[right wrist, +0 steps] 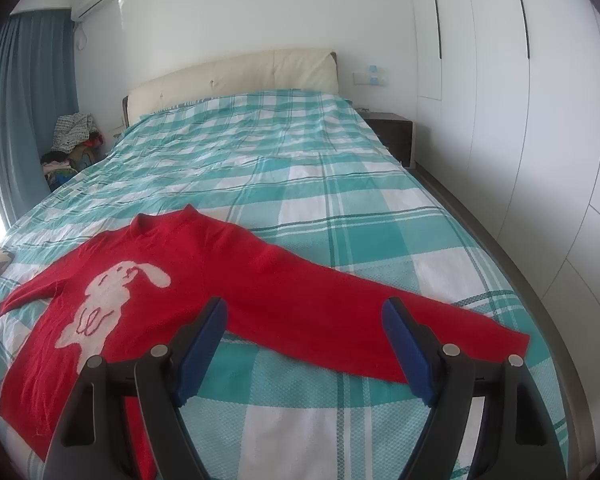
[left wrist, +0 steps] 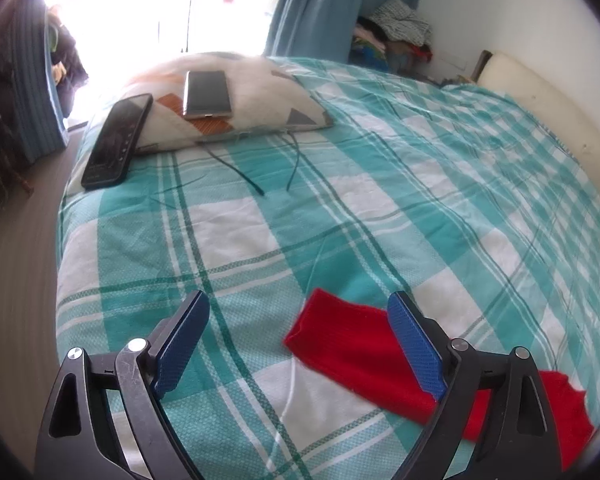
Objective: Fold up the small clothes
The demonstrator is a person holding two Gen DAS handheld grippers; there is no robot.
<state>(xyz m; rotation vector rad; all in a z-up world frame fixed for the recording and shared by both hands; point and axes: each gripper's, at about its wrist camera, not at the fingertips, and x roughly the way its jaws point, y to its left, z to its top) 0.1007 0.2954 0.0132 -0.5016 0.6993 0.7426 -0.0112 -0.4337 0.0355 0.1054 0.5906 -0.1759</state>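
A small red sweater [right wrist: 204, 280] with a white dog figure [right wrist: 108, 304] lies flat, front up, on the bed's teal-and-white checked cover [right wrist: 300, 168], both sleeves spread out. My right gripper [right wrist: 304, 340] hovers open above the right sleeve [right wrist: 380, 316], nothing between its blue pads. In the left wrist view the end of the other red sleeve [left wrist: 352, 340] lies on the cover. My left gripper [left wrist: 300, 340] stands open above it; the sleeve's cuff sits between and below the pads [left wrist: 414, 344] without being pressed.
A patterned pillow [left wrist: 268, 92] carries a phone [left wrist: 207, 94]; a second dark phone [left wrist: 118, 142] leans beside it, with thin cables [left wrist: 260, 168] trailing on the cover. Blue curtains [left wrist: 320, 4], a clothes pile [right wrist: 74, 136], a headboard [right wrist: 236, 72], a nightstand [right wrist: 392, 132] and wardrobes [right wrist: 520, 120] surround the bed.
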